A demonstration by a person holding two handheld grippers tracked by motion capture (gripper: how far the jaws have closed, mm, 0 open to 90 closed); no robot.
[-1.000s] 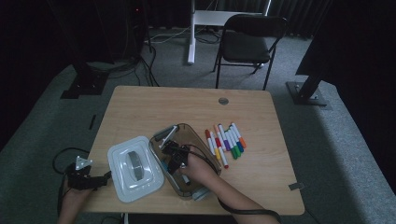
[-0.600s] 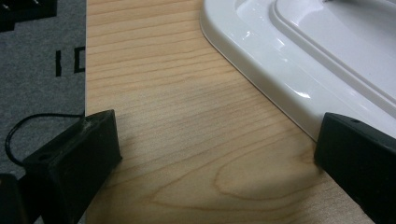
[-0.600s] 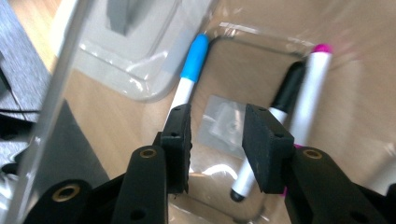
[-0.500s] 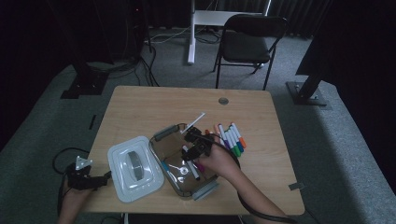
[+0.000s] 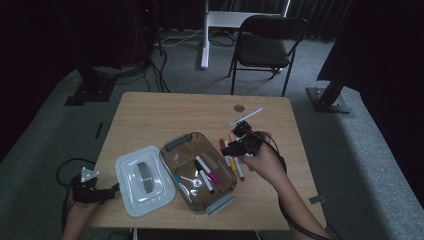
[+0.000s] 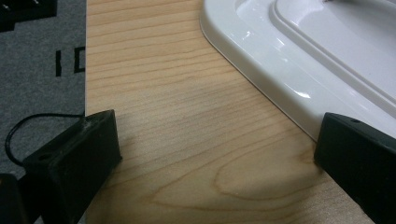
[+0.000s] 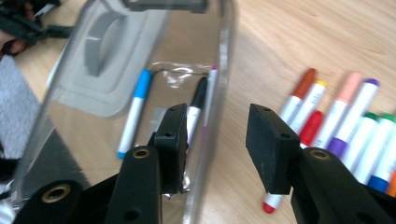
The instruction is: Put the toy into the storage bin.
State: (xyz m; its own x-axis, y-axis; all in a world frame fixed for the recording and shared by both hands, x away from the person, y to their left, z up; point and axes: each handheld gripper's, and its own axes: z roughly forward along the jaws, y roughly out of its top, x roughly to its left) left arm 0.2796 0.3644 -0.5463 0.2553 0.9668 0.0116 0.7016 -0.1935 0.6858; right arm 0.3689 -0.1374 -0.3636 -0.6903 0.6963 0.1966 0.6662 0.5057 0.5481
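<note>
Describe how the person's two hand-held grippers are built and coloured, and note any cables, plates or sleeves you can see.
Both grippers are black. The right gripper has two blocky rectangular jaws on arms with brass-ringed holes; a dark cable trails from it along the bare forearm, with no sleeve in view. The left gripper has similar chunky, scuffed black jaws; in the high view it carries a grey three-cornered plate and a looping black cable.

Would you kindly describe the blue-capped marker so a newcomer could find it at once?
On the wooden table sits a clear container, beside its white lid. Three markers lie inside; the blue-capped marker lies nearest that lid, apart from the black-capped and pink-capped pair.
</note>
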